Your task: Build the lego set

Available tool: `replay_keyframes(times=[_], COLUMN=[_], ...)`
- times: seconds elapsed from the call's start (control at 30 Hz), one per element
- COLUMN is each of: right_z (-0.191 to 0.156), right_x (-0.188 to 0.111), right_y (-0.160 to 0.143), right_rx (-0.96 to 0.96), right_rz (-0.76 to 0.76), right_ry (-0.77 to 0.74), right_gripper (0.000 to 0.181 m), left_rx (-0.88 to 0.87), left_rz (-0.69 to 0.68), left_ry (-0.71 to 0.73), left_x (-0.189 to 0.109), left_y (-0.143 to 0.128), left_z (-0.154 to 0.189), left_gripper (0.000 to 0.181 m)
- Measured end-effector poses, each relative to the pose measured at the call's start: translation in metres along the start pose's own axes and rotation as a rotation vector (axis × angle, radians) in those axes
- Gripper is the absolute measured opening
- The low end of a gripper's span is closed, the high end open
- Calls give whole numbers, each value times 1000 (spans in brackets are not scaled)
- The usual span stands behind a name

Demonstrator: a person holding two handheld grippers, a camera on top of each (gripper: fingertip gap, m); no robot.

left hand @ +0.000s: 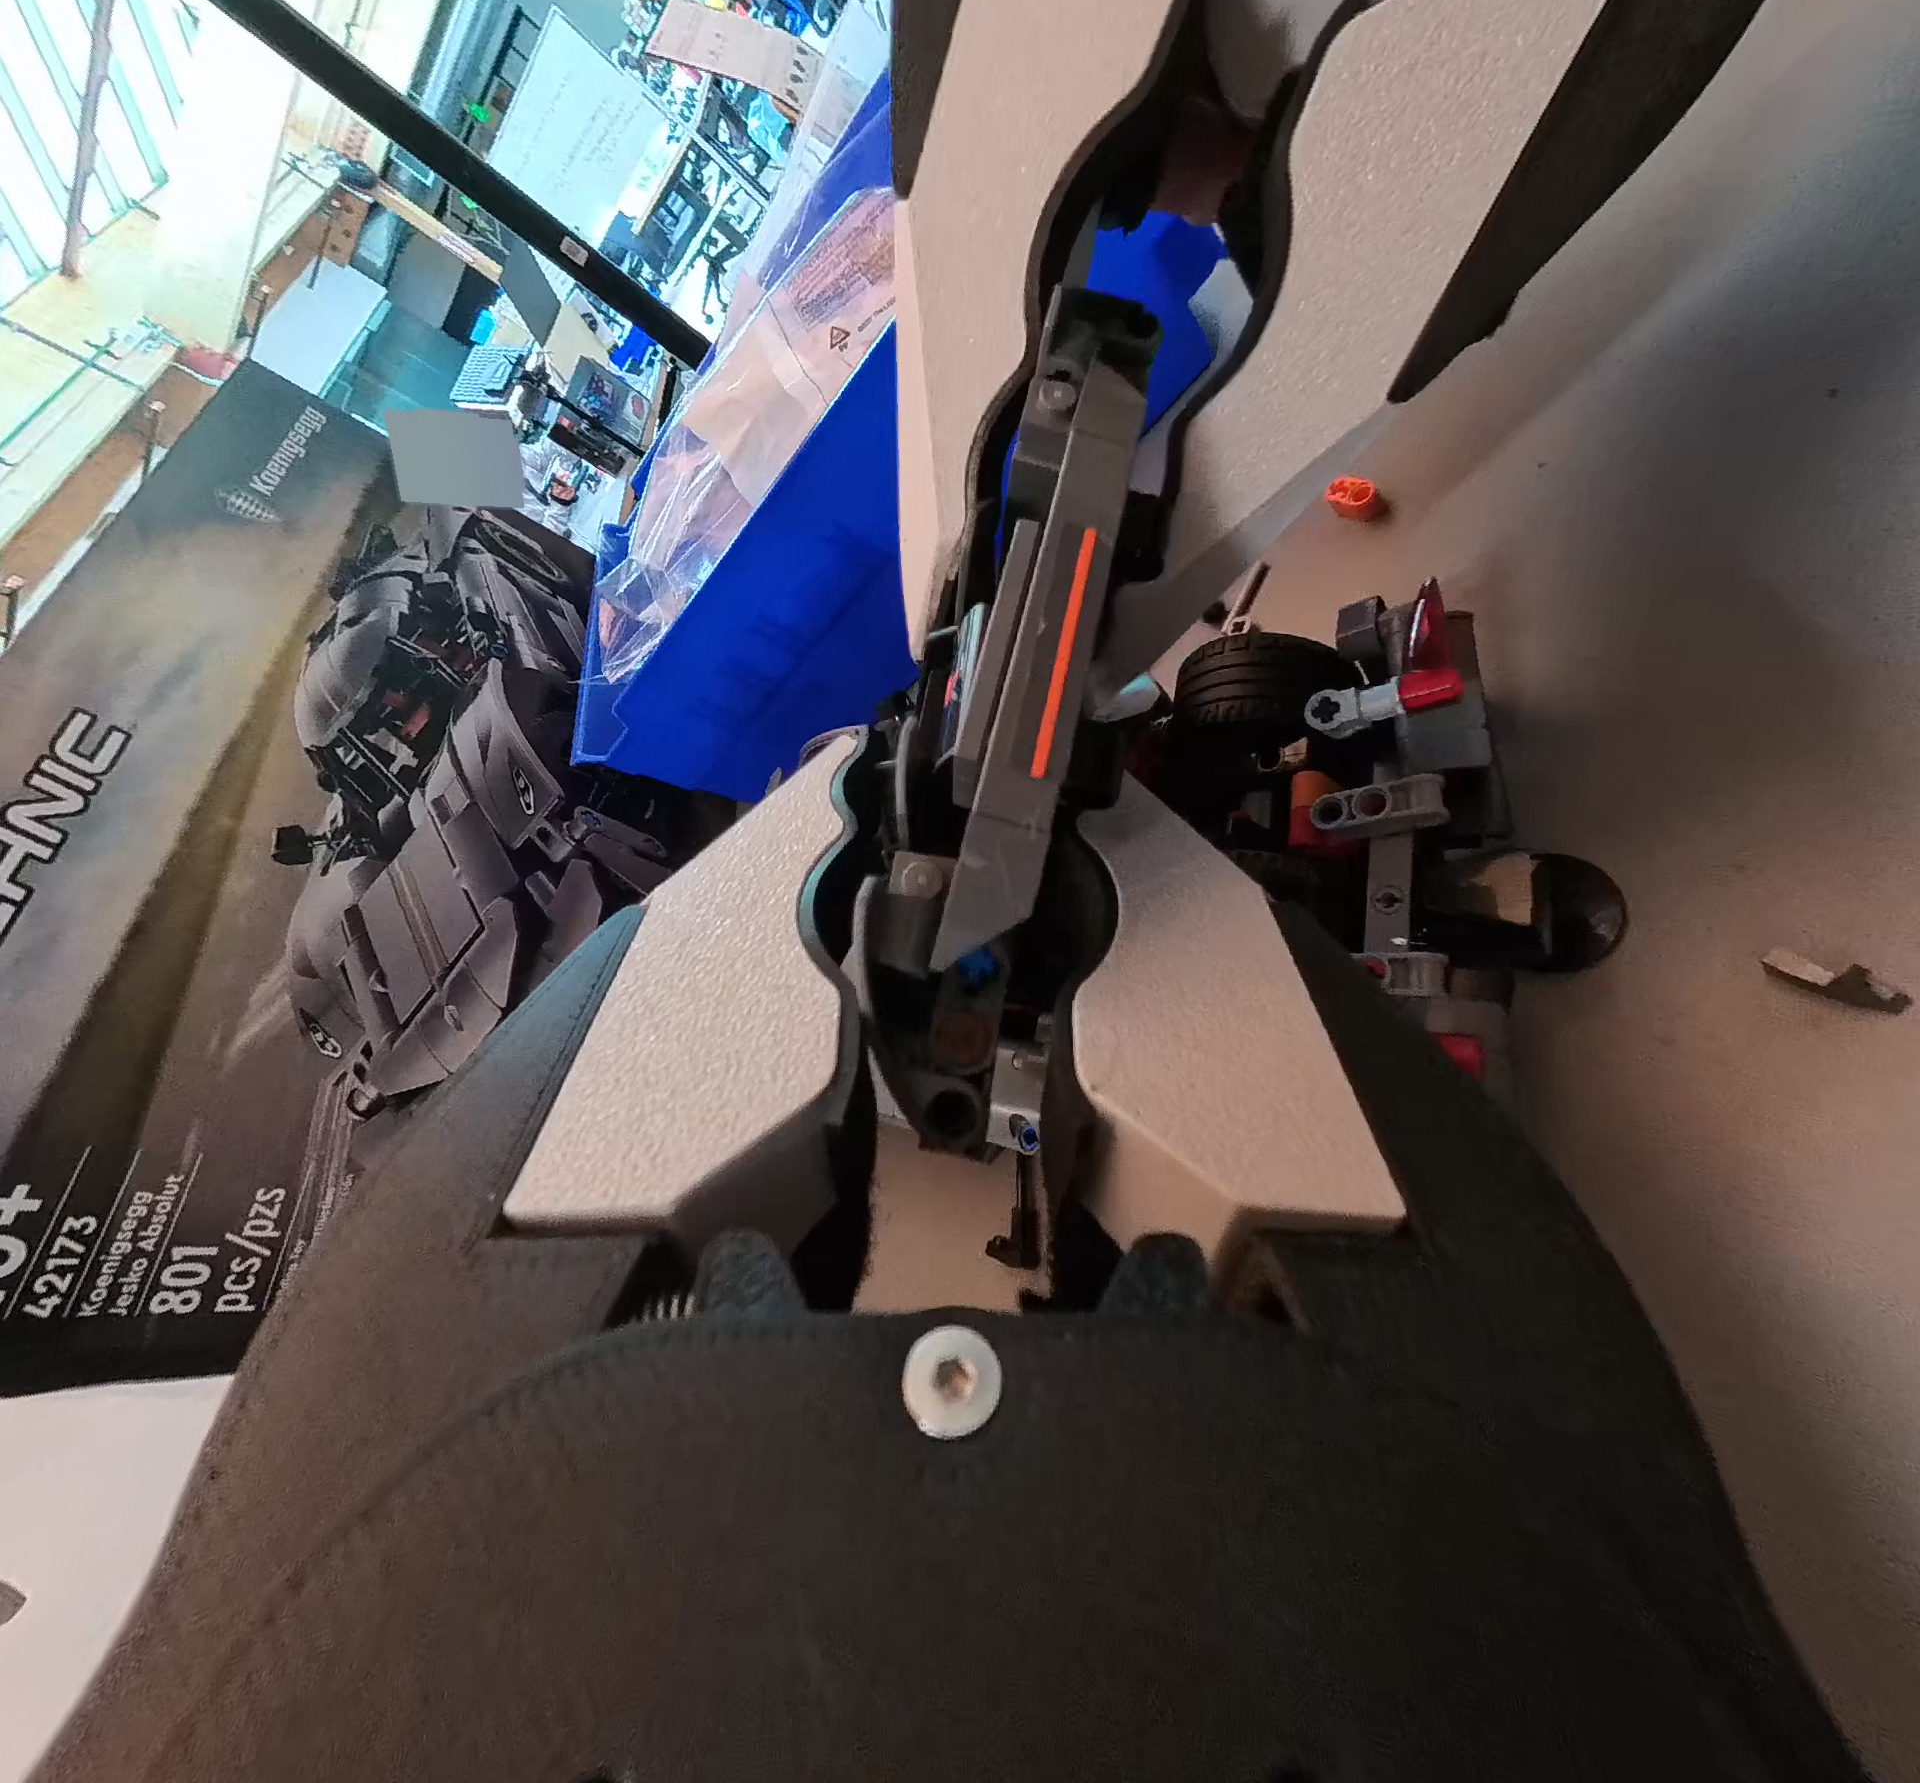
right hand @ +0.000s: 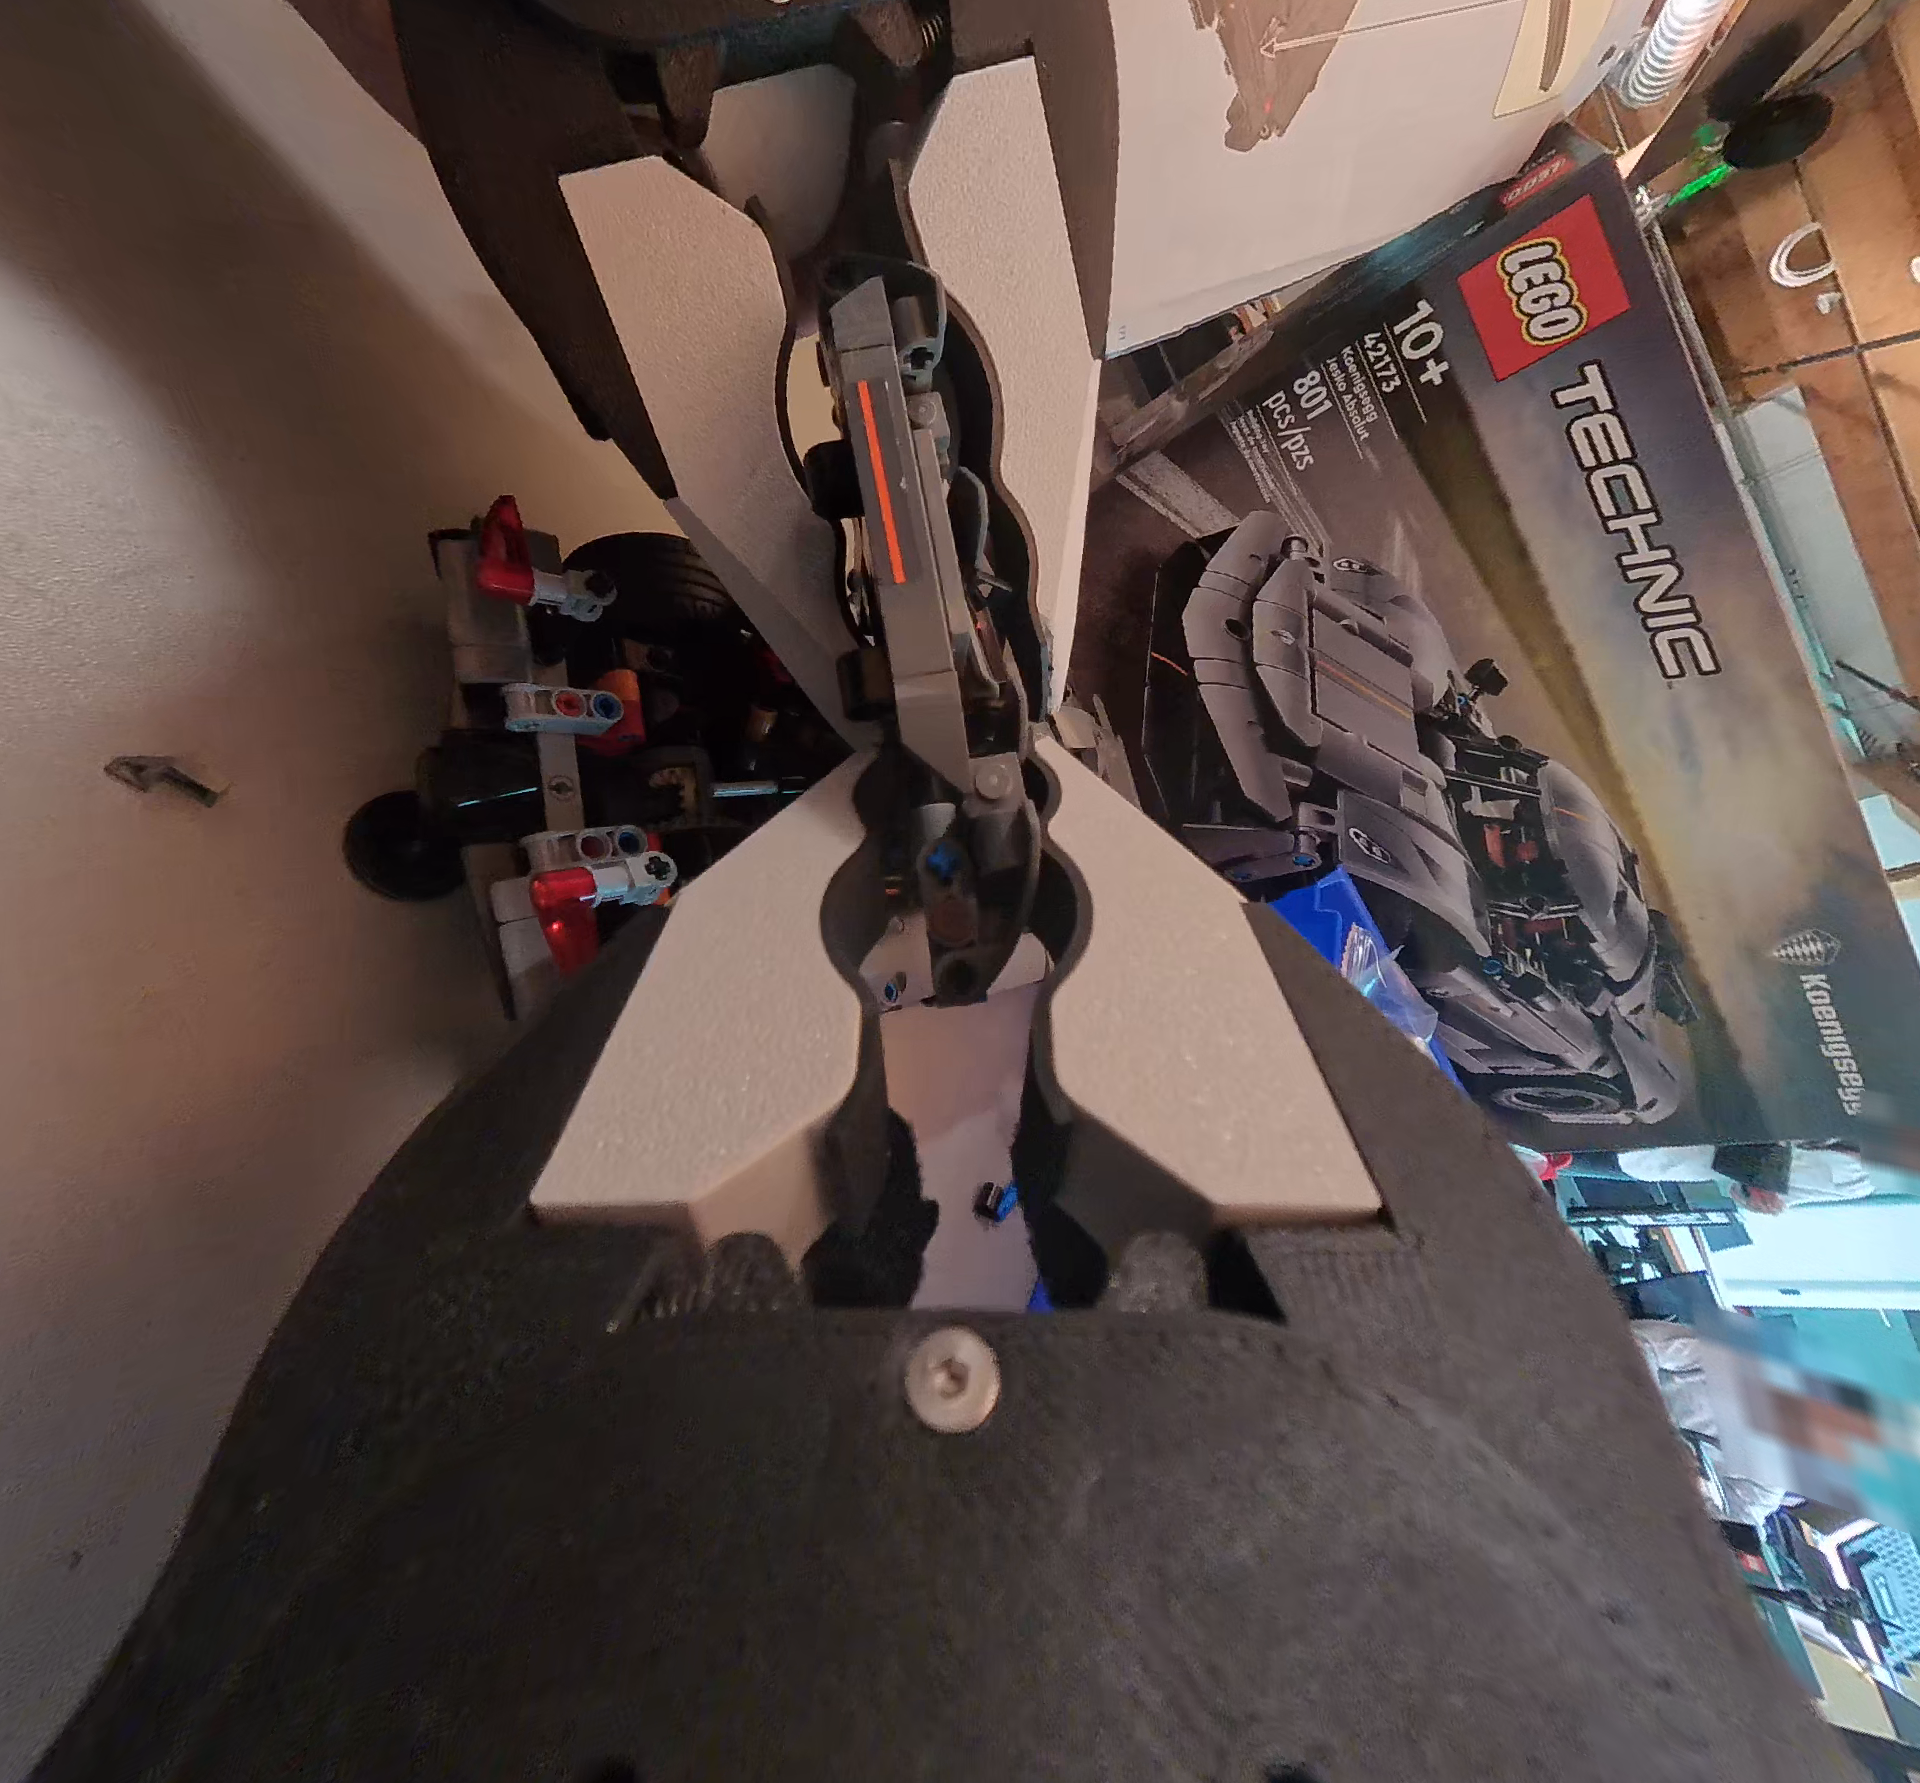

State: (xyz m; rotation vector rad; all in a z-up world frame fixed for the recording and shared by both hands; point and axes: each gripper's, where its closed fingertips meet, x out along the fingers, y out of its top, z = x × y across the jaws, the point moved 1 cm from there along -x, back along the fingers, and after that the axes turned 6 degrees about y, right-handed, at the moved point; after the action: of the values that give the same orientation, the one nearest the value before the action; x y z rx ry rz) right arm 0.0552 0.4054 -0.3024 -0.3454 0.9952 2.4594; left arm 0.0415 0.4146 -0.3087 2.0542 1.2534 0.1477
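A grey Lego panel assembly with an orange stripe (left hand: 1049, 590) is held in the air between both grippers. My left gripper (left hand: 966, 860) is shut on its near end. My right gripper (left hand: 1081, 486) comes in from above and is shut on its far end. In the right wrist view the same assembly (right hand: 904, 528) runs from my right gripper (right hand: 956, 860) up into the left gripper (right hand: 935, 486). The partly built car chassis (left hand: 1382, 777) with a black wheel (left hand: 1247, 684) lies on the white table behind; it also shows in the right wrist view (right hand: 561, 694).
The Lego set box (left hand: 208, 798) (right hand: 1558, 694) stands beside a blue bin (left hand: 769, 590) that holds a clear plastic bag (left hand: 748, 445). A small orange piece (left hand: 1354, 497) and a grey piece (left hand: 1829, 980) (right hand: 161, 779) lie loose on the table. An instruction booklet (right hand: 1299, 19) lies behind. Less than 4 cm separates the two grippers' tips. Both grippers' tips are roughly 12 centimeters from the grey piece (right hand: 161, 779). It is also in sight in the left wrist view (left hand: 1835, 983).
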Motion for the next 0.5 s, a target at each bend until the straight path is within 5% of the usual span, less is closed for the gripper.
replay_keyframes(times=[0.5], right_z=[-6], right_x=[3], right_y=[-2], right_rx=[35], right_rz=[27], right_ry=[47], right_gripper=[40], left_rx=[-90], left_rz=[65], left_ry=[-109], left_x=[-6], left_y=[7], left_z=[2], left_gripper=[30])
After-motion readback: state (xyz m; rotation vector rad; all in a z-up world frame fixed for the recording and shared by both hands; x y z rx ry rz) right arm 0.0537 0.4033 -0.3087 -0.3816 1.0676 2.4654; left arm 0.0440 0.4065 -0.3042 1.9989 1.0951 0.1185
